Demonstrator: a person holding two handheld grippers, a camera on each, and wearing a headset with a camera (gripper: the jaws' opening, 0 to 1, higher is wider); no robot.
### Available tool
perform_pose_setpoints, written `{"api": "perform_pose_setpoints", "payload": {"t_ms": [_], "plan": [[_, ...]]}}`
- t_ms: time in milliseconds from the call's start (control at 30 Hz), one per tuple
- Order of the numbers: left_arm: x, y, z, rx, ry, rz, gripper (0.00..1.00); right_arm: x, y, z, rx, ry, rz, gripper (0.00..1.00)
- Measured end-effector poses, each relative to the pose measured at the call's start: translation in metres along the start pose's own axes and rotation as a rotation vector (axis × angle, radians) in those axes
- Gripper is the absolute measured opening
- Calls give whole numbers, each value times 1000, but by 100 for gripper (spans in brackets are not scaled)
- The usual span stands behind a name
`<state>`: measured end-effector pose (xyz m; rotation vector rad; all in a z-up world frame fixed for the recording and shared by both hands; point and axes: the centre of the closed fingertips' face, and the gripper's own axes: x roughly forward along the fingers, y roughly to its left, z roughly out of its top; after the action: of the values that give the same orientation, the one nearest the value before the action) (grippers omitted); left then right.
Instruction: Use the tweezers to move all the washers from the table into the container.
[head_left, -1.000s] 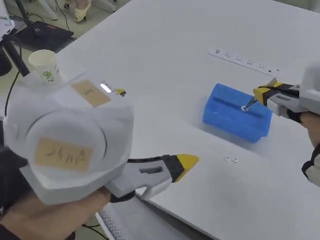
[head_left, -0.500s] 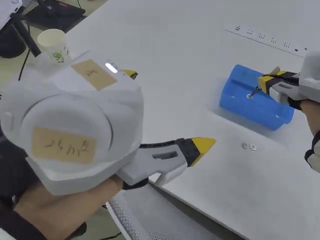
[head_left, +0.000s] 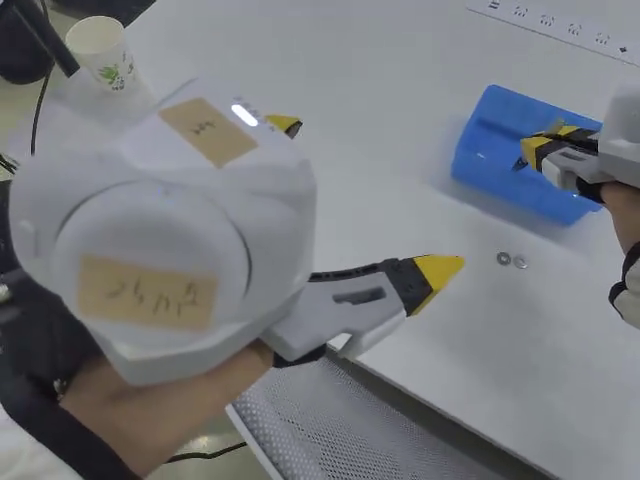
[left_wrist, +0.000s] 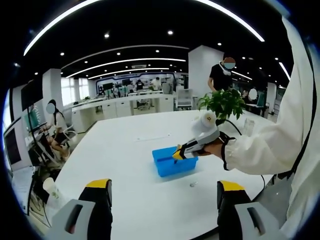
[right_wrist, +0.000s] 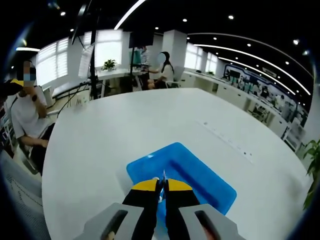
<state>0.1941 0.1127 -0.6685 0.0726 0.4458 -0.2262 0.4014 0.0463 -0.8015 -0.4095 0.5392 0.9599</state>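
Right gripper (right_wrist: 162, 186) clamped narrow on tweezers (right_wrist: 164, 175) above the container (right_wrist: 202, 176), left gripper (left_wrist: 163, 187) wide, empty — a careless pinch could flick the near washers (head_left: 511, 261) away.

We see a smooth matt white tabletop (head_left: 380, 120), a glossy blue plastic container (head_left: 500, 140) upper right, shiny metal washers (head_left: 511, 261), thin metal tweezers (right_wrist: 163, 176), and a paper cup (head_left: 100, 50) upper left.

Container (head_left: 482, 180): blue, rectangular, open-topped, flat on the table (head_left: 400, 90). Washers (head_left: 503, 259): two small metal rings, side by side, near the container. Tweezers (right_wrist: 163, 179): tips above the container.
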Motion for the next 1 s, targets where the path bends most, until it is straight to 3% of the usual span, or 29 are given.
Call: {"api": "perform_pose_setpoints", "payload": {"t_ms": [367,600,800,1000], "plan": [[5,-1,-4,-3,15,-9,87,4,-4,-5,15,5,-16,1],[5,-5,-12,-9,47,-29,92,3,-6,-6,19,12,-33,2],[2,-3,-10,-8,43,-21,92,-9,-7,5,27,-25,-48,2],[0,-3,-8,-2,41,-19,93,-26,-2,18,37,-71,-26,2]]}}
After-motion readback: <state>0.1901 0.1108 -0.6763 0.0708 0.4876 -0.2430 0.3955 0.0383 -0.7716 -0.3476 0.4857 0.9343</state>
